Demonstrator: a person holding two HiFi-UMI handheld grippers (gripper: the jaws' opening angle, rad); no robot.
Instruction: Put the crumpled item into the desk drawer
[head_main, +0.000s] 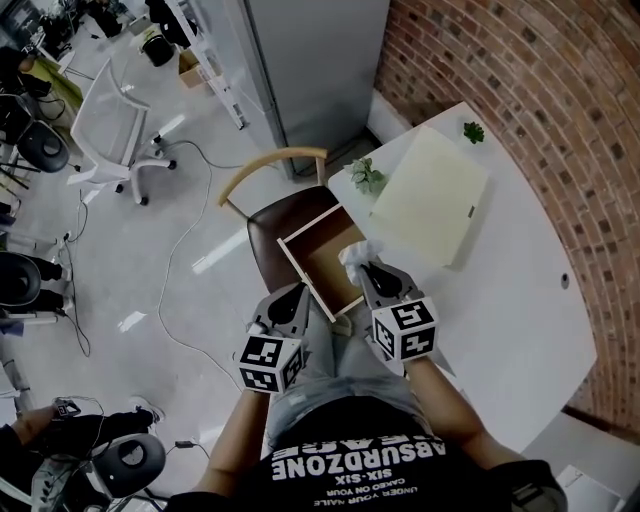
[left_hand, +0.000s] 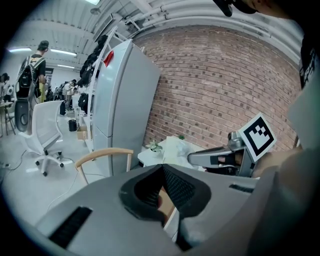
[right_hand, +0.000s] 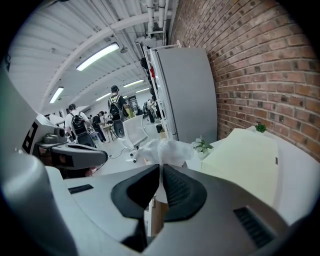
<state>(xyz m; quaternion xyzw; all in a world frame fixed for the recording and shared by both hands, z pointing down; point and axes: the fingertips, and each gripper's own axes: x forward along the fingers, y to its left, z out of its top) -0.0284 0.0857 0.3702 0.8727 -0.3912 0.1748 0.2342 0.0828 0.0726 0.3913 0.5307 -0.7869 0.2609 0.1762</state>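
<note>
The left gripper (head_main: 293, 293) hangs at about seven o'clock of the drawer, its jaws together on nothing. The shallow light-wood desk drawer (head_main: 302, 268) stands pulled out from the curved white desk (head_main: 500, 300). What shows of its brown floor is bare, so opening looks done and the placing remains. The right gripper (head_main: 368, 270) has its jaws clamped on the crumpled white paper-like item (head_main: 356, 252), which bulges from the jaw tips toward twelve o'clock in the right gripper view. From the head view the item hangs over the drawer's right rim, at roughly three o'clock of the floor. I judge it not yet released inside.
</note>
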